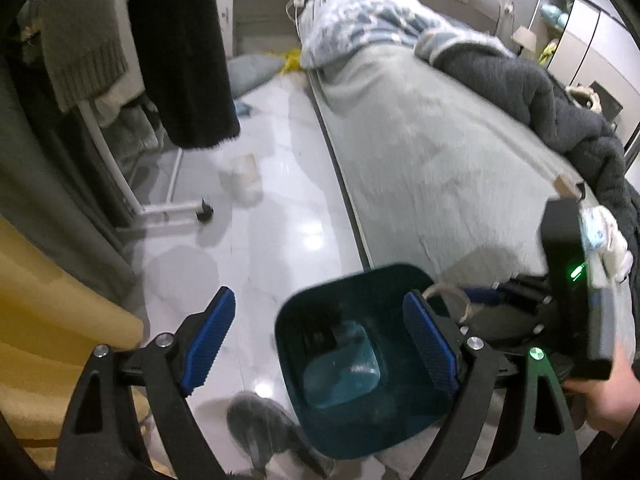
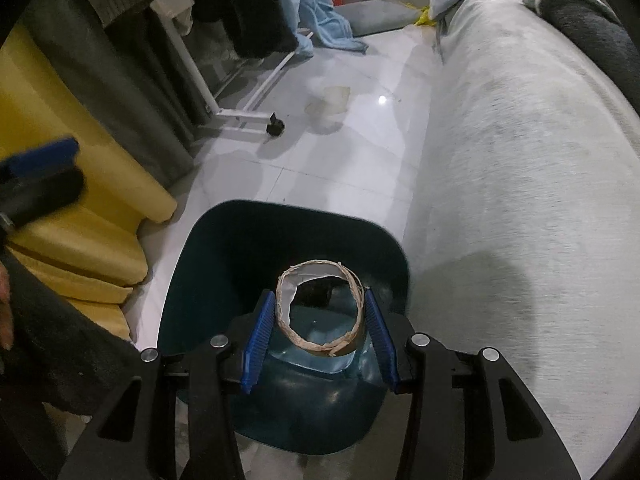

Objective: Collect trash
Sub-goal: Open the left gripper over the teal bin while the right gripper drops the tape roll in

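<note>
My right claw (image 2: 320, 334) gripped the cardboard ring (image 2: 320, 308) over the teal bin (image 2: 200, 280) by the bed's edge, my left claw (image 1: 320, 344) gaped empty, so letting go seemingly came next

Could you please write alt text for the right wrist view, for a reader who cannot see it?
The right gripper holds a cardboard tape ring between its blue fingers above an open dark teal bin on the white tiled floor, beside a grey-covered bed.
</note>
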`<state>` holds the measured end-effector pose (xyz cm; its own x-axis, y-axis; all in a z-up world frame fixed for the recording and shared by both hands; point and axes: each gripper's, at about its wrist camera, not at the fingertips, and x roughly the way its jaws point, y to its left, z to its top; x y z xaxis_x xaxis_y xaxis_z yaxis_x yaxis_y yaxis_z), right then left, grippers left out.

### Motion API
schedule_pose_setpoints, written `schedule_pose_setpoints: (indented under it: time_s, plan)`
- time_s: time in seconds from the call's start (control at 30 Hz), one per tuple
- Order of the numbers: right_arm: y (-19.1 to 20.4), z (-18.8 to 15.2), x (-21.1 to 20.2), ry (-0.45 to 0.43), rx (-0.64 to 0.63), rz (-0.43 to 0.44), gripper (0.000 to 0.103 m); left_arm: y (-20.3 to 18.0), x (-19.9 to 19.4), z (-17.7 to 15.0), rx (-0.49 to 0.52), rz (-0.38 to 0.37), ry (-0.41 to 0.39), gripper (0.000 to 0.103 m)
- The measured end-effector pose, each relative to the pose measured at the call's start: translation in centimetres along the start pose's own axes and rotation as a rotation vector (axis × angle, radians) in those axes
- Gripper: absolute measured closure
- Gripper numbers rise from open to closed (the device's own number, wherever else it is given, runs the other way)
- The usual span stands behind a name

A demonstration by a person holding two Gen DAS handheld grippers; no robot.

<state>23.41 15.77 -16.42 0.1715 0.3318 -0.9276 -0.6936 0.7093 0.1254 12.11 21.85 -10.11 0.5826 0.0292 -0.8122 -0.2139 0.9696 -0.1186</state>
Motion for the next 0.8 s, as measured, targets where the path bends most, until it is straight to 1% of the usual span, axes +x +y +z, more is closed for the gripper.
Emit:
schedule_pose_setpoints:
  time_s: [0.1, 0.2, 0.27, 0.3, 0.33, 0.37, 0.43, 0.57, 0.63, 0.7, 0.8]
  plan:
    - [0.5, -0.3, 0.9, 0.025, -0.011, 0.001, 0.056, 0.4, -0.7, 0.2, 0.008, 0.015, -0.04, 0.015]
    - [0.8, -0.6, 1.5, 0.047, -0.017, -0.001, 0.055, 0.5, -1.2, 0.6, 0.019, 0.031, -0.061, 0.015]
    - [0.8, -0.8, 1.7, 0.055, -0.016, -0.002, 0.054, 0.6, -1.7, 0.9, 0.016, 0.022, -0.083, 0.015]
    - [0.9, -0.8, 1.7, 0.06, -0.018, 0.0, 0.048, 0.6, -2.3, 1.2, 0.006, 0.003, -0.108, 0.015]
    - [0.9, -0.8, 1.7, 0.058, -0.02, 0.0, 0.041, 0.7, -2.7, 1.5, 0.004, -0.006, -0.124, 0.014]
    - [1.0, -0.9, 1.5, 0.055, -0.019, -0.001, 0.038, 0.6, -3.2, 1.6, 0.004, -0.016, -0.145, 0.011]
    - [0.9, -0.8, 1.2, 0.047, -0.014, 0.005, 0.03, 0.1, -4.3, 2.1, 0.005, -0.036, -0.198, 0.011]
    - [1.1, -0.9, -0.3, 0.016, -0.009, 0.025, 0.025, -0.8, -6.3, 3.0, 0.019, -0.086, -0.292, 0.007]
    - [1.2, -0.9, -1.5, -0.013, -0.009, 0.031, 0.019, -1.5, -7.2, 3.3, 0.027, -0.122, -0.331, 0.007]
    - [1.2, -1.0, -3.0, -0.052, -0.012, 0.033, 0.016, -2.5, -8.0, 3.6, 0.055, -0.126, -0.37, 0.007]
    - [0.9, -1.1, -5.1, -0.113, -0.018, 0.026, 0.013, -3.8, -8.7, 3.7, 0.088, -0.138, -0.405, 0.007]
